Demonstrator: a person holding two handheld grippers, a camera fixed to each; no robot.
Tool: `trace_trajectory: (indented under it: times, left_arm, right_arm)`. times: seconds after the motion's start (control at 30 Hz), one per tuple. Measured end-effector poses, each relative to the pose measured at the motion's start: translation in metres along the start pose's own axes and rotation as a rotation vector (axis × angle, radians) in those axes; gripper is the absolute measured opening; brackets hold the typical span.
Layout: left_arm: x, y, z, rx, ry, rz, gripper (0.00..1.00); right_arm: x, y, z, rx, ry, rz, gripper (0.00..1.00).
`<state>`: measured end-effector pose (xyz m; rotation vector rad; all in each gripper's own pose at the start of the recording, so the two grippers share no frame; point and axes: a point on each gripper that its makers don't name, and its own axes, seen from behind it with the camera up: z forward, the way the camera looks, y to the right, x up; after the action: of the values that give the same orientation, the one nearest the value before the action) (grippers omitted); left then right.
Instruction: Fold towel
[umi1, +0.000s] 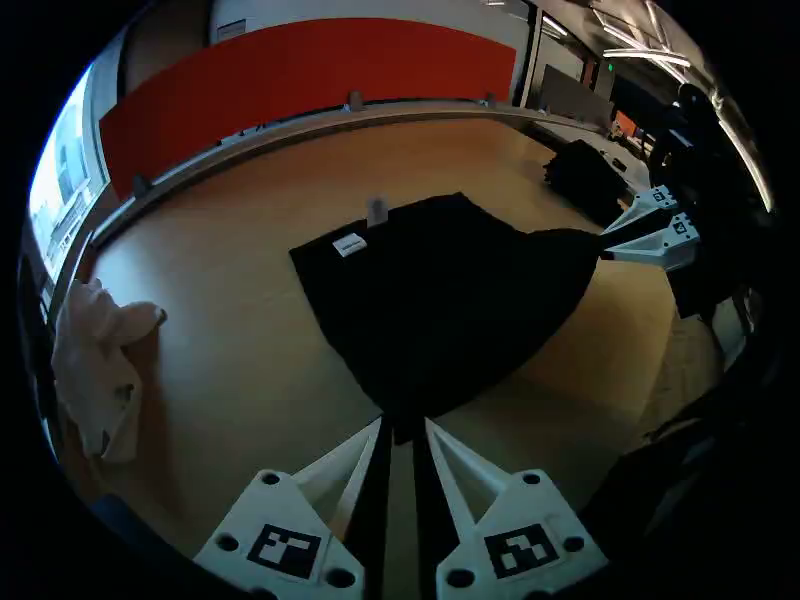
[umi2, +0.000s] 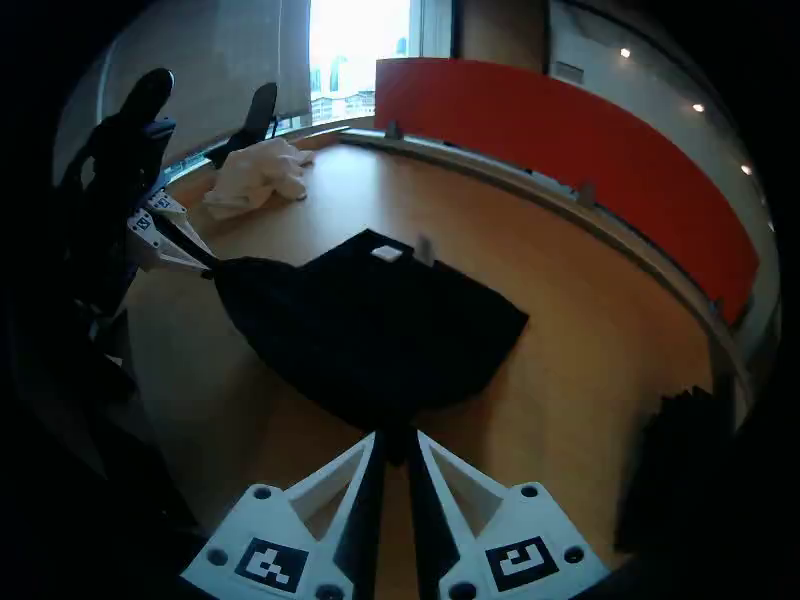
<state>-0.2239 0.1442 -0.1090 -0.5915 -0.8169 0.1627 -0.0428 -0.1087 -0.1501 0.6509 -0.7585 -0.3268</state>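
At the left, a crumpled white cloth (umi1: 95, 370) is lying on the wooden table (umi1: 230, 330). In the middle, a black towel (umi1: 440, 290) is resting on the table, its far part flat and its near edge stretching between two grippers. The left gripper (umi1: 400, 438) is pinching one near corner, fingers almost closed on the fabric. To the right, the right gripper (umi1: 606, 243) is clamping the other corner likewise. The first fold seems to be starting; next, both corners likely need carrying together, level, toward the far edge. The black fabric is hiding its own creases, and a dark pile (umi1: 585, 175) at far right is too dim to identify.
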Motion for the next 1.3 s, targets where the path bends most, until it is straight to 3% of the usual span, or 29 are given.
trace_trajectory:
  times: [0.4, 0.77, 1.3]
  left_arm:
    - [0.006, 0.012, -0.036, -0.025, -0.002, -0.048, 0.14]
    - [0.006, 0.023, -0.057, -0.042, -0.014, -0.027, 0.14]
    - [0.010, 0.021, -0.053, -0.047, -0.024, -0.019, 0.14]
  right_arm:
    - [0.017, -0.012, -0.041, 0.015, 0.019, 0.003, 0.15]
    - [0.019, -0.026, -0.064, 0.034, 0.011, 0.002, 0.15]
    - [0.016, -0.024, -0.060, 0.043, 0.001, -0.001, 0.14]
